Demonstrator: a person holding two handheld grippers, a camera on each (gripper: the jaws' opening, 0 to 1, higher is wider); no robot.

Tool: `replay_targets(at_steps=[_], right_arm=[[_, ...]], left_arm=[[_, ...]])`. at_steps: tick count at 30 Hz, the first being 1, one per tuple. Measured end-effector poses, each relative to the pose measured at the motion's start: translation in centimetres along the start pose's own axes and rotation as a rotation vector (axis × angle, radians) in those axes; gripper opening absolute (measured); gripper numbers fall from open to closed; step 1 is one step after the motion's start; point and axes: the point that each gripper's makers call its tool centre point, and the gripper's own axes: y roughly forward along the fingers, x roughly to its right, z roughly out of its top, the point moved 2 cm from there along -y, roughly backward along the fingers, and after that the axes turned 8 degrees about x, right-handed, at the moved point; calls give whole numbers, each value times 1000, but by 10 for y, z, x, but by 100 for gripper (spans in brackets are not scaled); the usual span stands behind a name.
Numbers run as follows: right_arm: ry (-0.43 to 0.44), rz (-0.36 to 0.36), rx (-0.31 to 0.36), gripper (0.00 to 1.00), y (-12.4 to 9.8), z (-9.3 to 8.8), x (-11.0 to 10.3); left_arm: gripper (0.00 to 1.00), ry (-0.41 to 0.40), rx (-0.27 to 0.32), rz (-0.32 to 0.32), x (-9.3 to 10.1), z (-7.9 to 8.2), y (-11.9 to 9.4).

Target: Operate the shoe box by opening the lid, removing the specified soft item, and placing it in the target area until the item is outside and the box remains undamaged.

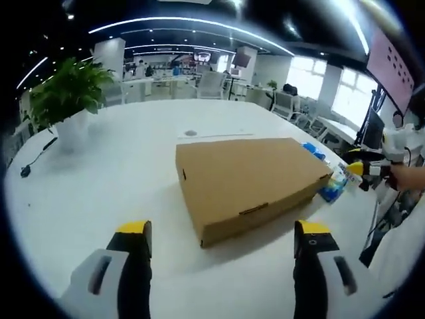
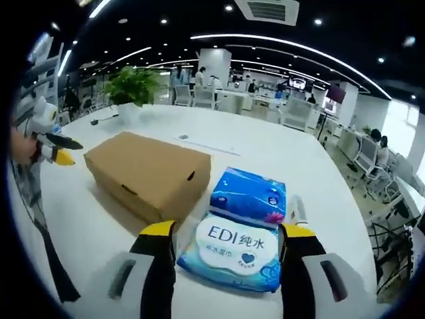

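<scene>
A closed brown cardboard shoe box (image 1: 249, 179) lies on the white table (image 1: 113, 179), its lid flat. My left gripper (image 1: 222, 242) hovers open in front of its near corner, nothing between the jaws. In the right gripper view the box (image 2: 146, 171) sits to the left, and a blue soft tissue pack (image 2: 242, 232) lies on the table beside it. My right gripper (image 2: 229, 242) is open, with the near end of the pack between its jaws. The left gripper view shows the pack (image 1: 330, 185) past the box's right end, with the right gripper (image 1: 358, 171) by it. The left gripper (image 2: 65, 150) comes in at the left.
A potted plant (image 1: 70, 100) stands at the table's far left, with a black cable (image 1: 26, 169) beside it. A small white tube (image 2: 297, 209) lies right of the pack. Office chairs (image 1: 285, 103) and desks ring the table's far side. A person's sleeve (image 1: 405, 252) is at the right.
</scene>
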Motion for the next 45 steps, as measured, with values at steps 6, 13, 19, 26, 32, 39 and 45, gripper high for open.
replay_targets(at_steps=[6, 13, 19, 26, 32, 39, 45], right_arm=[[36, -86, -15, 56, -15, -7, 30], [12, -203, -95, 51, -31, -29, 66], [58, -247, -171, 43, -39, -56, 88], [174, -264, -198, 39, -43, -77, 101], [181, -256, -260, 31, -44, -98, 99], [174, -240, -288, 22, -40, -107, 92], [154, -225, -286, 20, -36, -106, 90]], left_arm=[[87, 37, -86, -36, 10, -27, -9], [95, 9, -55, -40, 22, -28, -17], [99, 12, 36, -1, 21, -12, -20], [98, -12, -12, 6, 18, -18, -12], [94, 5, -21, 13, 14, -16, -14], [90, 6, -52, 49, 6, -23, -17], [85, 18, -35, 40, 8, -20, -18]])
